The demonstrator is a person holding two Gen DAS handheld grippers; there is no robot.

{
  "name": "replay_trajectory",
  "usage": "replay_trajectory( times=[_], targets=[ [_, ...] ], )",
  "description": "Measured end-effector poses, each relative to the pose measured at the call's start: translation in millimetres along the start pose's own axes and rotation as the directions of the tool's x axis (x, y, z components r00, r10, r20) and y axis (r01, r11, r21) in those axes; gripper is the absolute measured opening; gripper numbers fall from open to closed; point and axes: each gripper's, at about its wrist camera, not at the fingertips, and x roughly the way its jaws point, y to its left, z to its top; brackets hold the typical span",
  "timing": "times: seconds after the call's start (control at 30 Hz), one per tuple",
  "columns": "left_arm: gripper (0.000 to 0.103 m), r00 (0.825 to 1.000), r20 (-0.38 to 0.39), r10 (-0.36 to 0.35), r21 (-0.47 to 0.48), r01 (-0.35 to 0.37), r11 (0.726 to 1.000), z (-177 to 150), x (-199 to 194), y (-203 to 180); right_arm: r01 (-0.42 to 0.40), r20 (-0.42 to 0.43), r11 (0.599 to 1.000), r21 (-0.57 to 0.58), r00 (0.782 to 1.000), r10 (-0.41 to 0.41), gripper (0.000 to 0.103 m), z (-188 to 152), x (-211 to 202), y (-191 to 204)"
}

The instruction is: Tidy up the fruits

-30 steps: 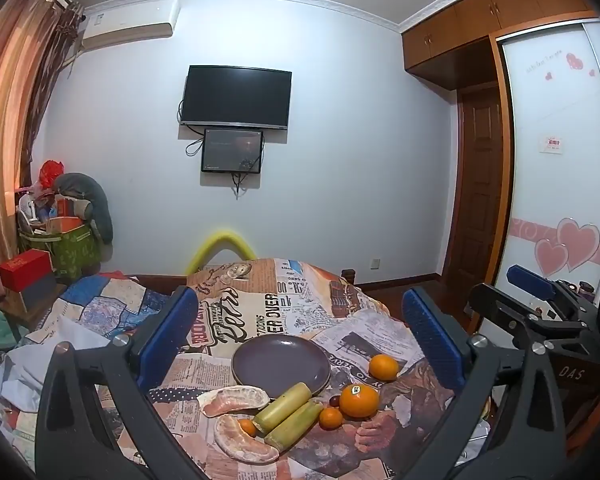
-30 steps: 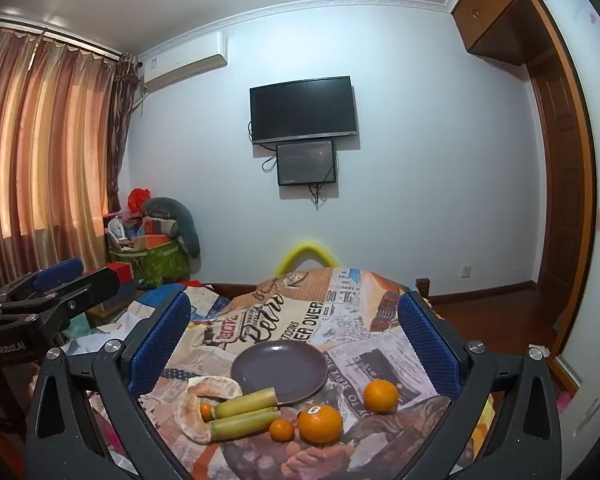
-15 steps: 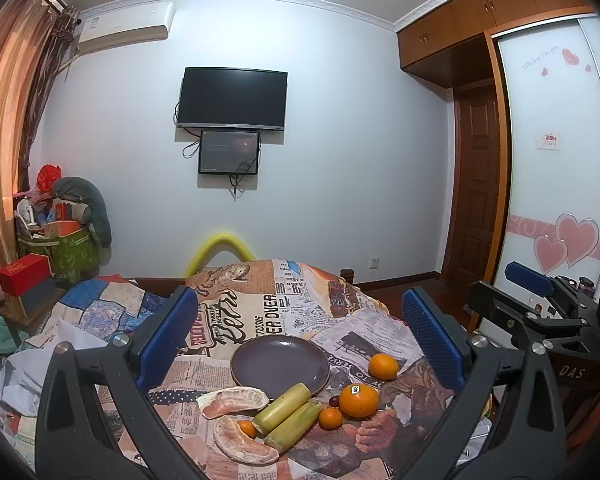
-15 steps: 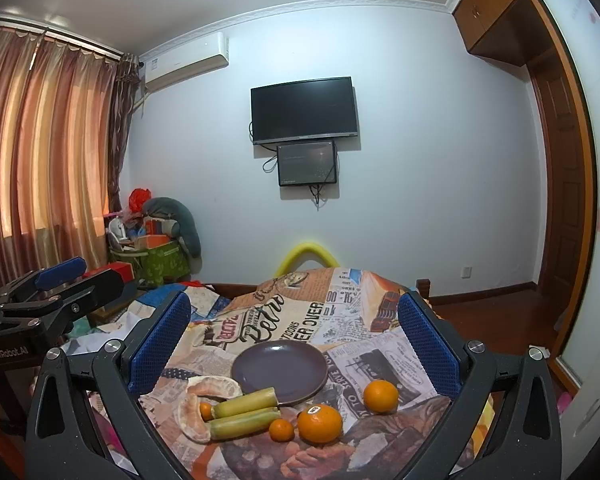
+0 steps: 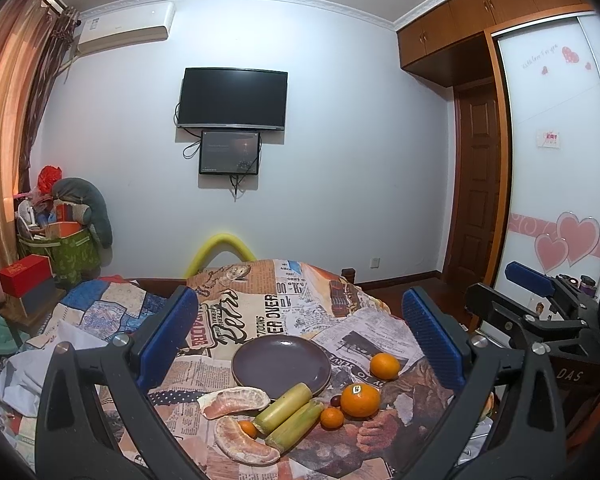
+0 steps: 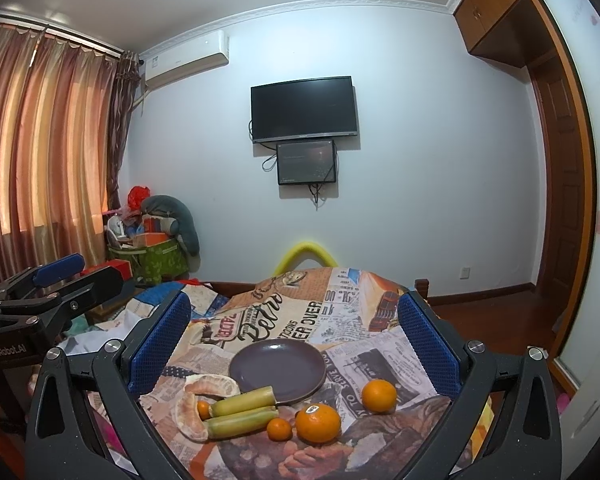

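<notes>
An empty dark purple plate (image 5: 281, 364) (image 6: 277, 368) sits on a table covered with a newspaper-print cloth (image 5: 260, 312). In front of it lie two green cane pieces (image 5: 285, 404) (image 6: 242, 400), two peeled pomelo wedges (image 5: 234, 398) (image 6: 210, 386), a large stickered orange (image 5: 360, 400) (image 6: 318, 422), another orange (image 5: 385, 366) (image 6: 379, 395), small tangerines (image 5: 332, 417) (image 6: 279, 429) and a dark red fruit (image 5: 335, 400). My left gripper (image 5: 300, 324) and my right gripper (image 6: 296, 320) are both open, held above and short of the fruit. The right gripper (image 5: 532, 284) shows at the left view's right edge.
The table edge falls off close to the fruit. A patchwork-covered surface (image 5: 100, 308) lies to the left, with a green box of clutter (image 5: 60, 248) and curtains (image 6: 40, 160) beyond. A TV (image 5: 234, 98) hangs on the far wall; a wooden door (image 5: 476, 184) stands right.
Almost nothing: the left wrist view has drifted slightly. Both grippers stay open and all fruit lies where it was.
</notes>
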Motion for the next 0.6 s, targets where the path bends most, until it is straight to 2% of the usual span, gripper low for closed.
replay_trajectory(
  times=[0.6],
  targets=[
    [0.103,1.0,-0.003,0.0,-0.001,0.0,1.0,-0.1,0.5,-0.4,0.0,-0.002,1.0,0.005,1.0,0.0,0.103,0.5,0.4,0.8]
  ],
)
